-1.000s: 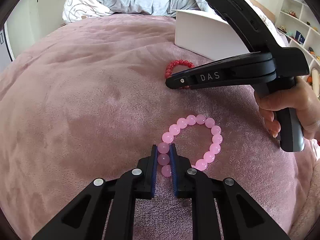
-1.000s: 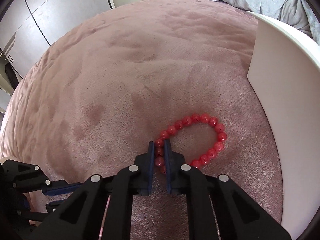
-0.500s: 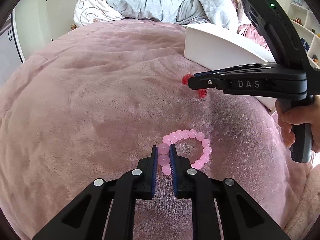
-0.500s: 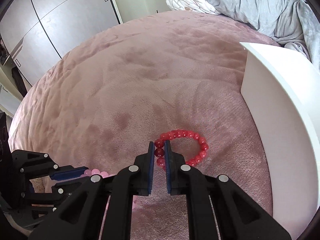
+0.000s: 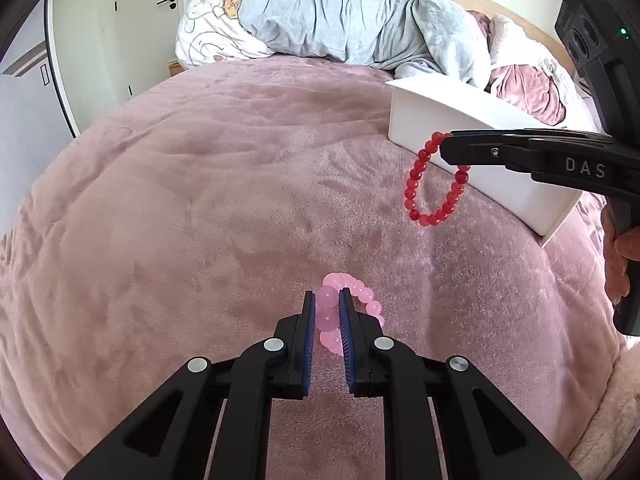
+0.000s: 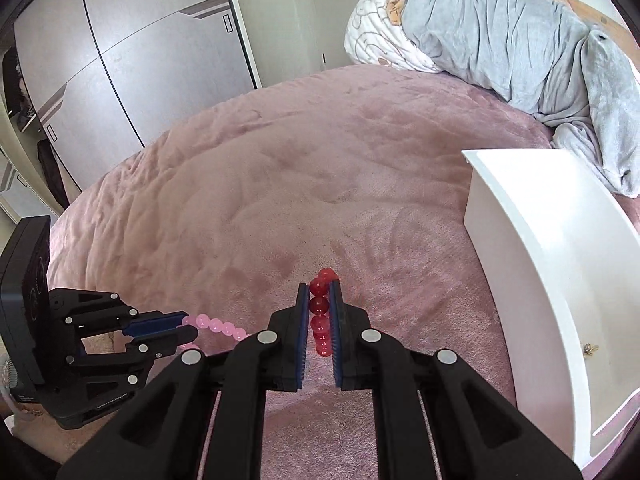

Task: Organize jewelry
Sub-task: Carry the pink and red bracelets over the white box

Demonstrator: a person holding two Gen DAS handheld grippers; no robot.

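Note:
My left gripper [image 5: 326, 300] is shut on a pink bead bracelet [image 5: 352, 300], which hangs clear of the pink blanket. In the right wrist view the same left gripper [image 6: 188, 330] shows at the lower left with the pink bracelet [image 6: 218, 326] dangling from its tip. My right gripper [image 6: 319, 290] is shut on a red bead bracelet [image 6: 320, 312]. Seen from the left wrist, the right gripper [image 5: 446, 146] holds the red bracelet [image 5: 416, 184] as a hanging loop just in front of the white box [image 5: 460, 124].
The white box [image 6: 532, 248] stands open on the right, a small metal piece on its floor. A crumpled grey duvet [image 5: 352, 16] and a patterned pillow [image 5: 208, 40] lie at the bed's far end. Wardrobe doors [image 6: 120, 60] stand beyond the left edge.
Both grippers have risen, each lifting its bracelet off the blanket. The red bracelet now hangs free as a loop, and the pink one hangs from the left jaws.

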